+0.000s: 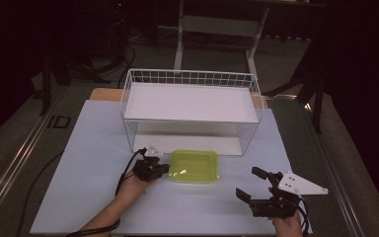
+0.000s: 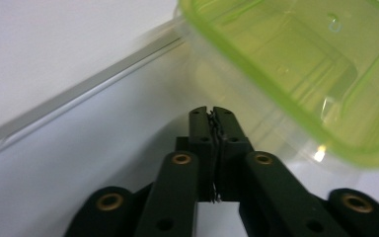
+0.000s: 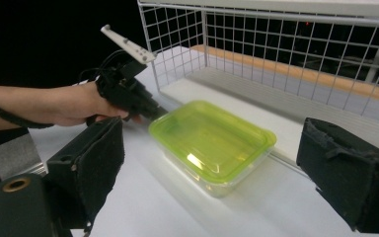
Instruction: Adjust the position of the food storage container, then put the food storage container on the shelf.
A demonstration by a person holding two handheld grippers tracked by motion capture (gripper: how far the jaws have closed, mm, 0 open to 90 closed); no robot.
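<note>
Visibly unlabelled green-lidded container (image 1: 195,166) (plain lid)

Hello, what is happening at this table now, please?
A person works at a white table with a gripper in each hand. The left gripper, its fingers closed together with nothing between them, is at the left edge of a clear container with a green lid, which sits in front of a white wire basket rack. The right gripper waits open, away from the container.
</note>
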